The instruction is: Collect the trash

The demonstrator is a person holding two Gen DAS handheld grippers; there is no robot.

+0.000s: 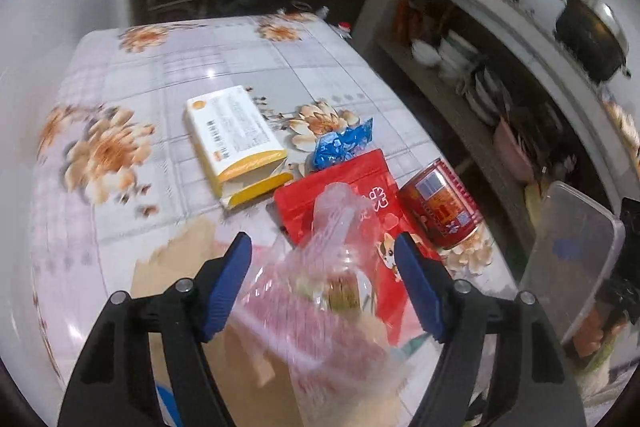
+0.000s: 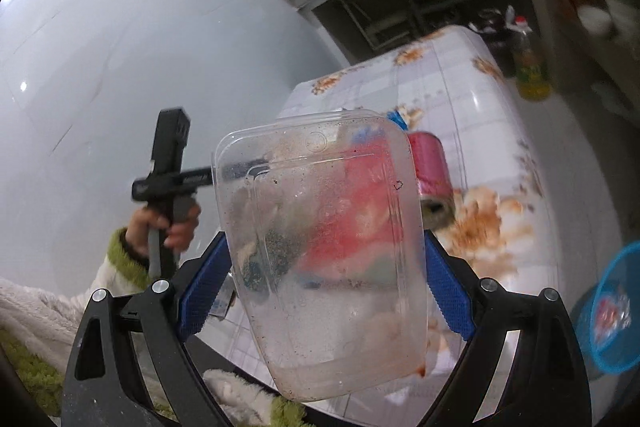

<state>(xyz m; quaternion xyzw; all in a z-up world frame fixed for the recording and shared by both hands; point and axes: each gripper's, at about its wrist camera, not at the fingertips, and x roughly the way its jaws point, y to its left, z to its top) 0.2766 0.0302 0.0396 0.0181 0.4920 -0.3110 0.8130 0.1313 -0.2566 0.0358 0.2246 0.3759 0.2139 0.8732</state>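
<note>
On the floral tablecloth (image 1: 160, 75) lie a yellow and white box (image 1: 236, 135), a crumpled blue wrapper (image 1: 344, 143), a red pouch (image 1: 352, 187) and a red can (image 1: 440, 203) on its side. A clear, pinkish plastic bag (image 1: 320, 291) lies over the pouch, between the blue pads of my left gripper (image 1: 322, 241). The jaws stand wide and I see no pad pressing on the bag. My right gripper (image 2: 325, 239) is shut on a dirty clear plastic container (image 2: 320, 251), held up edge-on in front of the table. The can (image 2: 432, 167) shows beside it.
A torn brown paper (image 1: 180, 267) lies at the near table edge. A blue basket (image 2: 612, 311) stands low at the right of the table. An oil bottle (image 2: 528, 67) is beyond the far corner. Shelves with dishes (image 1: 460, 59) and a black pot (image 1: 592, 35) line the right.
</note>
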